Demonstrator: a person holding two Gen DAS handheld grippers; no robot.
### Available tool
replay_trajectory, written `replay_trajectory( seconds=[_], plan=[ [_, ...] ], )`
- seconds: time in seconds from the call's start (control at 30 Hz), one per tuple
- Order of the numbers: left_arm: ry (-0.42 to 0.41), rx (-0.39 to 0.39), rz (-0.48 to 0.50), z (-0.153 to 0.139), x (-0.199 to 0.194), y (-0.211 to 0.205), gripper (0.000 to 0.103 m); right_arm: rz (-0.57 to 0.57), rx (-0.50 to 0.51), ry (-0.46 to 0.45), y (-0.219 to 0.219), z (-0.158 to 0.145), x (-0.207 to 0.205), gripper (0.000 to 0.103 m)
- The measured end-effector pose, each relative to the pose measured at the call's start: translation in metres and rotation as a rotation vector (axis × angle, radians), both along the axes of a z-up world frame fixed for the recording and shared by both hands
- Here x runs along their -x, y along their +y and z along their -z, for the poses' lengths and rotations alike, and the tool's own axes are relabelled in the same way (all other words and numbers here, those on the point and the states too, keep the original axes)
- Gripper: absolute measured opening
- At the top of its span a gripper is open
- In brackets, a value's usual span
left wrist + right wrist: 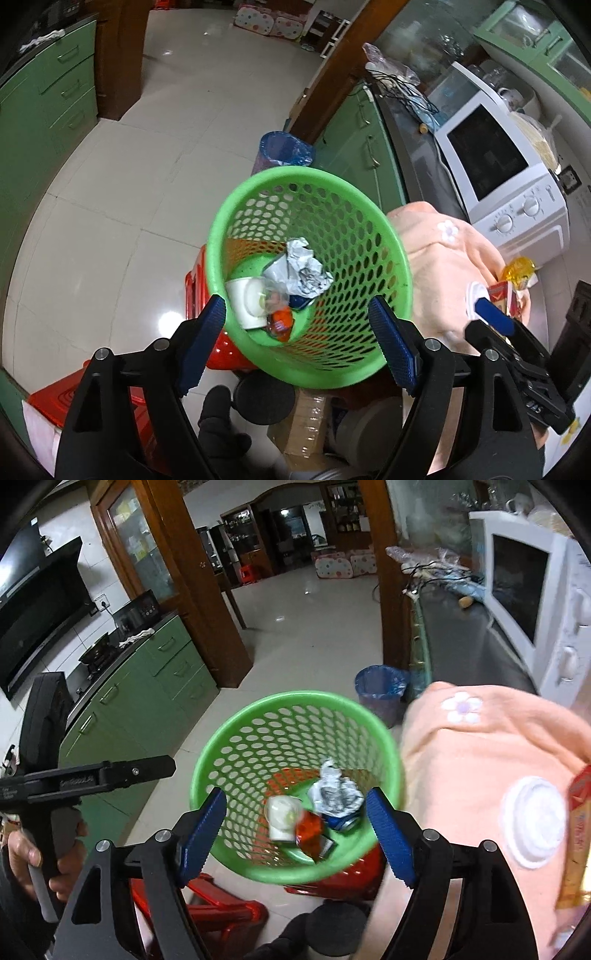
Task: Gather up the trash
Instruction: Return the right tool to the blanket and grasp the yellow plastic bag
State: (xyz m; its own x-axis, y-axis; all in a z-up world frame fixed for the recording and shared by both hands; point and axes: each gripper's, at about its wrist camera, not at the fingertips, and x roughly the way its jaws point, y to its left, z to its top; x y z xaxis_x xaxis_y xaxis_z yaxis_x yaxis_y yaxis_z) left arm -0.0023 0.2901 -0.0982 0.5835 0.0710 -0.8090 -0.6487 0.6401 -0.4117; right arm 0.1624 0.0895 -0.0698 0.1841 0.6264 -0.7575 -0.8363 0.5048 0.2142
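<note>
Trash landed in the green basket (295, 738)

Both sets of jaws are left open and empty above it, probably so wrappers (310, 830) could be dropped in.

Two close wrist views, angled down, sharing the green basket (332, 221).

Evenly lit indoor kitchen; ceiling light glares off glossy floor tiles (170, 317). Strong fisheye bending and dark corners. Right wrist view shows motion blur on the peach cloth (480, 768) at right
</note>
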Motion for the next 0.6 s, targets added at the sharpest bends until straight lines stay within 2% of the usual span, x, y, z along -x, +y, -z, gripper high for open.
replay_trajectory(
  seconds=[0.3,0.6],
  plan=[
    [0.007,-0.001,0.076,-0.002,-0.022,-0.029,0.079,0.13,0.034,-0.078,-0.081,-0.019,-0.026,0.079],
    [0.025,0.006,0.112,0.003,-0.036,-0.041,0.079,0.362,0.065,-0.154,-0.148,-0.037,-0.105,0.08]
  ],
)
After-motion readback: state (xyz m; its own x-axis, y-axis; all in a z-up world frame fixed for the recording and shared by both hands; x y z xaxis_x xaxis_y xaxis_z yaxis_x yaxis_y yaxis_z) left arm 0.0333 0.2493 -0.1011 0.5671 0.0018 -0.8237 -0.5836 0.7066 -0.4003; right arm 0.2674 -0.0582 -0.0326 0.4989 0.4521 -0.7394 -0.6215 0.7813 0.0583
